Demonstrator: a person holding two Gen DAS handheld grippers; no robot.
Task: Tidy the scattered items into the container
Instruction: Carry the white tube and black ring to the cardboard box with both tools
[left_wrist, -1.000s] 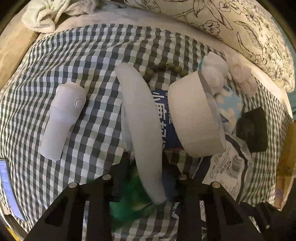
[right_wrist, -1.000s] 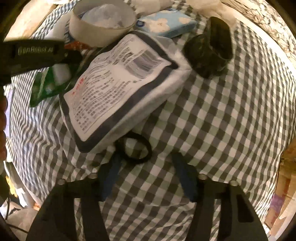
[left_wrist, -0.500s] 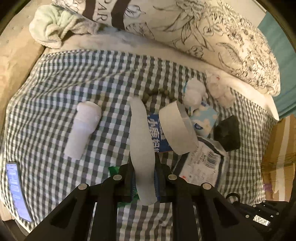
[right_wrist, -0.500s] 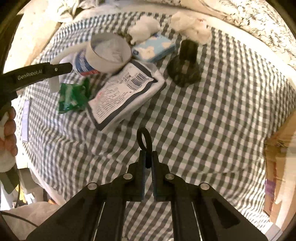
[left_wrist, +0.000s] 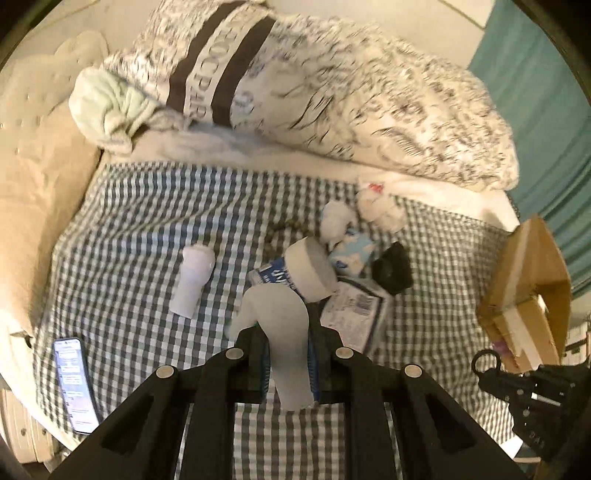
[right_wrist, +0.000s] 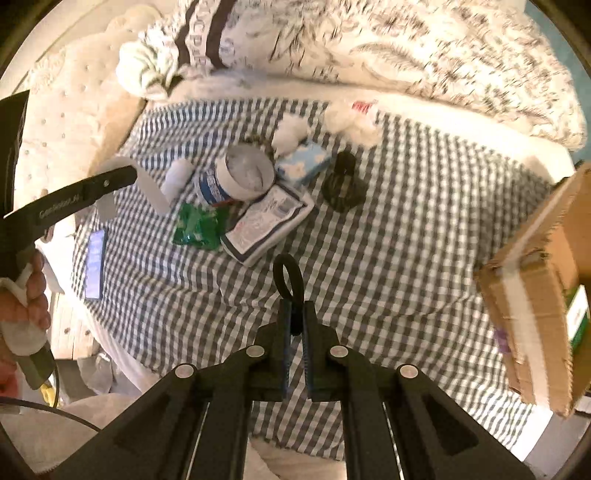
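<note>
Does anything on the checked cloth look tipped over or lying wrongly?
Yes. The white round container lies on its side, mouth facing up the cloth, resting partly on the blue-and-white packet instead of standing upright.

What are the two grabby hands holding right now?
Left hand-held gripper: closed on a bent white strip.
Right hand-held gripper: closed on a black ring.
</note>
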